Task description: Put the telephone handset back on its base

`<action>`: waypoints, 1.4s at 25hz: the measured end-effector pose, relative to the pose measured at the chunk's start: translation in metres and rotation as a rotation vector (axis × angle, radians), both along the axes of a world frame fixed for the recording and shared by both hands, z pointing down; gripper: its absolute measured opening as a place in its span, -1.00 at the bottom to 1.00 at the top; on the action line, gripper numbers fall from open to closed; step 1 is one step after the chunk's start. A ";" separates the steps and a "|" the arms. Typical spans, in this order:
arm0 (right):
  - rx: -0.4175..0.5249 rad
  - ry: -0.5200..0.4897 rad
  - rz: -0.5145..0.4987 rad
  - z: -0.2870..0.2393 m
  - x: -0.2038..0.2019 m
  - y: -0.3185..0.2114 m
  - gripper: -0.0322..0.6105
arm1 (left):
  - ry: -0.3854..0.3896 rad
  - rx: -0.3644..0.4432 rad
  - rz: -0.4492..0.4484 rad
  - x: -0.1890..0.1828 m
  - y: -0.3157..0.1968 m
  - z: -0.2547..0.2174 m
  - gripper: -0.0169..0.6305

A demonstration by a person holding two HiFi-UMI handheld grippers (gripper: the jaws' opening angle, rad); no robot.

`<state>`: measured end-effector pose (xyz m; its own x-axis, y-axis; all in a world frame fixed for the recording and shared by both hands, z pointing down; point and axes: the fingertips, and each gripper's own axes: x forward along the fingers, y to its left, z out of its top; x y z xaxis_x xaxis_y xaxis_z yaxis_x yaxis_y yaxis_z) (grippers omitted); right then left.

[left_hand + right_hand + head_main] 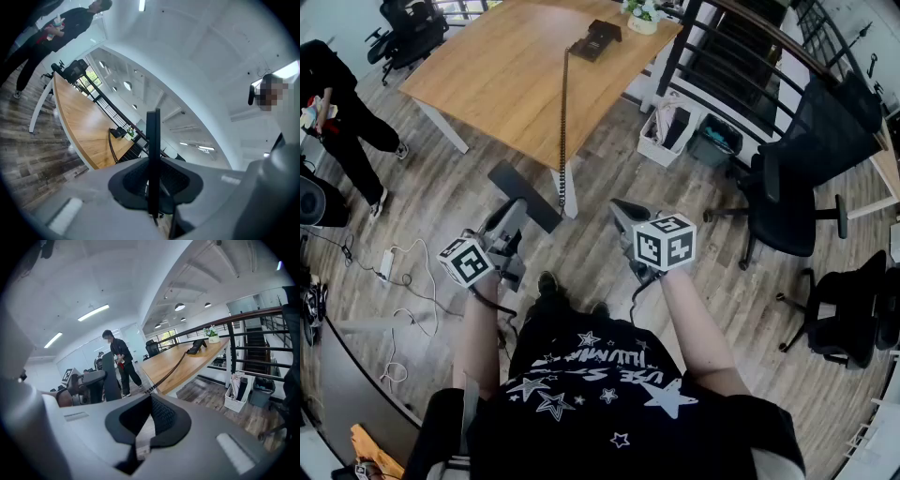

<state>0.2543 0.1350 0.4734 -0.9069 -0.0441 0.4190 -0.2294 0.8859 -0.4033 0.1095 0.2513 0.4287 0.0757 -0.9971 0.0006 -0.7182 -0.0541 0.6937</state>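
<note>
The black telephone base [595,39] sits at the far end of a wooden table [506,84]. From it a coiled cord [563,122] runs along the top and hangs over the near edge. The flat black handset [525,195] is off the base, out over the floor in front of the table. My left gripper [517,212] is shut on it. In the left gripper view the handset [153,140] stands edge-on between the jaws. My right gripper [626,214] hangs beside it, a little to the right, with jaws together and nothing in them. The right gripper view also shows the base [197,347] and cord [166,373].
A person in black [337,103] stands at the far left. Black office chairs [806,187] are on the right. A white basket [667,131] sits by the dark railing [741,66]. A small plant pot [642,17] stands near the base. Cables [394,267] lie on the wood floor at the left.
</note>
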 end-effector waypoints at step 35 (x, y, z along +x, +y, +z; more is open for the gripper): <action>0.015 0.031 0.172 0.002 -0.167 -0.052 -0.89 | 0.060 0.056 0.207 -0.173 -0.052 0.001 -0.72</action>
